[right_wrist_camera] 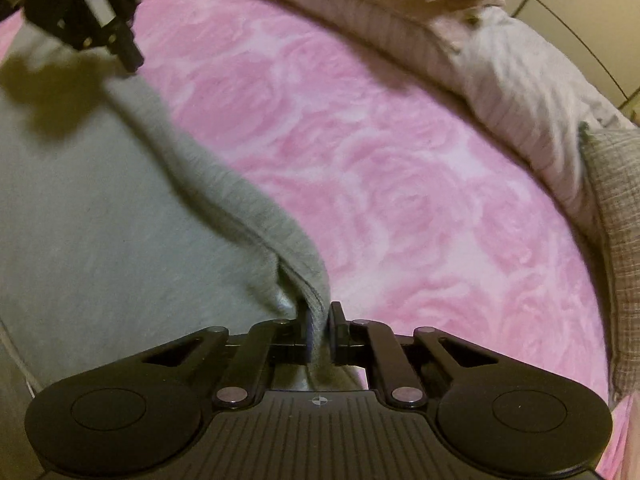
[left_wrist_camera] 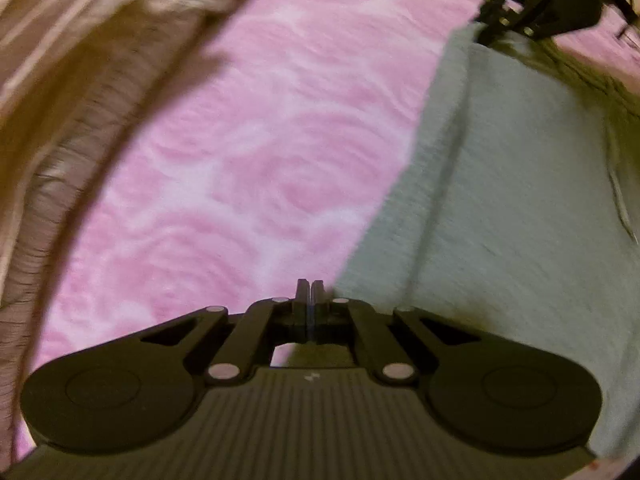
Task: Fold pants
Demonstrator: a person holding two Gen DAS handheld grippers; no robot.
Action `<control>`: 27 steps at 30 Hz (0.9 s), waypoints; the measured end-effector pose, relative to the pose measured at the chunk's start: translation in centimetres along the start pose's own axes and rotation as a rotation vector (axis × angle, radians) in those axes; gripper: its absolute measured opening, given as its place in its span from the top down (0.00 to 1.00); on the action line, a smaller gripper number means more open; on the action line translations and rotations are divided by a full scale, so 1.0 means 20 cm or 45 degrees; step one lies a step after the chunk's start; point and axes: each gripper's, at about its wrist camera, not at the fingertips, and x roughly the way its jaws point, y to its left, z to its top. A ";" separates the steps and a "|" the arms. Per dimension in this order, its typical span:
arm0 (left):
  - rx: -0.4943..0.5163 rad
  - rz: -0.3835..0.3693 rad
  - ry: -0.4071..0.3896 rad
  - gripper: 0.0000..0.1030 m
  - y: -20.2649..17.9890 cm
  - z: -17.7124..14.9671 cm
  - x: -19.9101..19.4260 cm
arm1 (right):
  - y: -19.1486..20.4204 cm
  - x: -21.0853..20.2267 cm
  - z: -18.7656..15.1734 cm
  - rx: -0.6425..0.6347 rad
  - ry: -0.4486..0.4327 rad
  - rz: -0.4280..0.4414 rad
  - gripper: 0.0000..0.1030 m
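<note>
Right gripper (right_wrist_camera: 320, 320): closed down on the ribbed edge of the grey pants (right_wrist_camera: 100, 220); I can see the thick band pinched between my two fingers, so this side has its hold
Left gripper (left_wrist_camera: 307, 296): fingers pressed flat together right at the near corner of the pants, where grey cloth meets pink; whether any cloth is actually caught between them I cannot tell, it looks more like nothing is
Left gripper from across: it shows dark at the top left of my right camera, low over the far end of the same ribbed edge, its shadow falling on the cloth
Pants position: spread over the pink rose-patterned bed cover (left_wrist_camera: 260, 140), mostly flat, with one long seam ridge running down the leg
Around the bed: rumpled beige bedding (right_wrist_camera: 500, 80) heaped along the far side, well apart from the pants
Done so far: pants laid out, both my grippers down at one edge, one firm grasp confirmed
Not yet done: I see no fold anywhere in the cloth; the edge has yet to be lifted and carried over
My read: very early, right at the pick-up for the first fold
Watch for: left side coming up empty, leaving the lift lopsided
</note>
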 end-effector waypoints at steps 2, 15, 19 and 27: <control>-0.040 0.028 -0.010 1.00 0.05 0.02 0.01 | -0.09 0.03 0.05 0.016 -0.006 -0.010 0.97; -0.053 -0.103 0.031 1.00 0.02 0.00 0.12 | -0.06 0.09 0.09 0.086 -0.012 -0.027 0.77; -0.055 -0.047 0.003 1.00 0.04 0.01 0.11 | -0.01 0.15 0.13 0.050 -0.005 -0.007 0.75; -0.121 0.052 -0.038 1.00 0.13 -0.03 -0.01 | -0.08 0.20 0.14 0.181 0.009 -0.030 0.75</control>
